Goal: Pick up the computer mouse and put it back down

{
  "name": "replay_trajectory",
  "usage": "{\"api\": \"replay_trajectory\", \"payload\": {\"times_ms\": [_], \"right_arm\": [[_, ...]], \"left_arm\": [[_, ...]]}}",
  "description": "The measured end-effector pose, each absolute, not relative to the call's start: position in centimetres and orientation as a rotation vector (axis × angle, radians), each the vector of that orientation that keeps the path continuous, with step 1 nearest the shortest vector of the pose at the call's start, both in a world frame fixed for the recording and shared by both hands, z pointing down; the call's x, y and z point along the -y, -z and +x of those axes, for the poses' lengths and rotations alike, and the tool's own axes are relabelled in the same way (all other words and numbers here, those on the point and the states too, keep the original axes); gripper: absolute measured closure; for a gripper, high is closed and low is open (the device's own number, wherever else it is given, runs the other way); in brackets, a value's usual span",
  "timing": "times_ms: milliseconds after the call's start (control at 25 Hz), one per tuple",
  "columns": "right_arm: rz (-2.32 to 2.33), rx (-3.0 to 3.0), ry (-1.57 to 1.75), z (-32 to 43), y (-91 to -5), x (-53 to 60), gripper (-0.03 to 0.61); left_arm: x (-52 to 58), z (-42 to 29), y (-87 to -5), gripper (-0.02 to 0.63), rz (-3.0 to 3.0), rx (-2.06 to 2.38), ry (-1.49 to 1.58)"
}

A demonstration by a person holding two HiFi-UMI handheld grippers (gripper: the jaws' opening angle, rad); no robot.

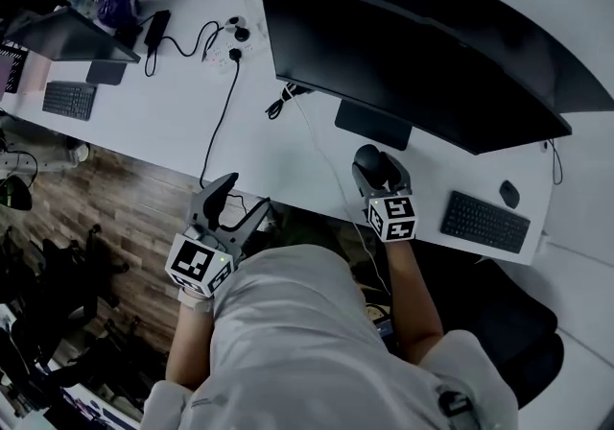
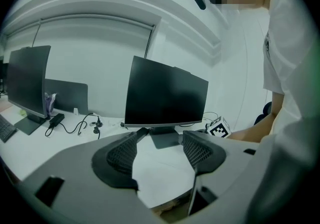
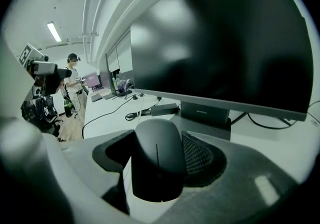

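The right gripper (image 1: 380,171) is clamped on the dark computer mouse (image 3: 156,157), just in front of the monitor (image 1: 403,63) stand (image 3: 205,116). The mouse's body covers most of the left pad, and its underside is out of sight, so whether it touches the white desk (image 1: 173,121) or hangs just clear cannot be told. The left gripper (image 2: 159,151) holds nothing, its jaws wide apart at the desk's near edge, partly cut off behind the person's shoulder in the head view.

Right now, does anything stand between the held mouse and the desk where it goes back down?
Nothing visible does. The mouse is held by the fingers of the right gripper, with bare desk beneath it; the monitor stand lies further back.
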State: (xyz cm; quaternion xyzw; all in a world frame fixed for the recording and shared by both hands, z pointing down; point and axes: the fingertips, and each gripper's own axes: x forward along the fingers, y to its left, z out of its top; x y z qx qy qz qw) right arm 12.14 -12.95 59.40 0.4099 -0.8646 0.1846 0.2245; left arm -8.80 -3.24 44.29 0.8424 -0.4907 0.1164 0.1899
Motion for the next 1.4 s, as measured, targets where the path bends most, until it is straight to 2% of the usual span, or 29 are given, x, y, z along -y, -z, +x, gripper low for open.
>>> {"api": "replay_trajectory", "payload": {"times_ms": [680, 1400], "right_arm": [[0.976, 2.253, -0.575, 9.3, -67.7, 13.9, 0.282], [0.982, 2.138, -0.518, 8.4, -70.4, 14.0, 0.281]], "left_arm": [[1.8, -11.8, -47.1, 0.333, 2.235, 1.488, -0.382], [0.5, -13.8, -47.5, 0.333, 2.194, 1.522, -0.379]]}}
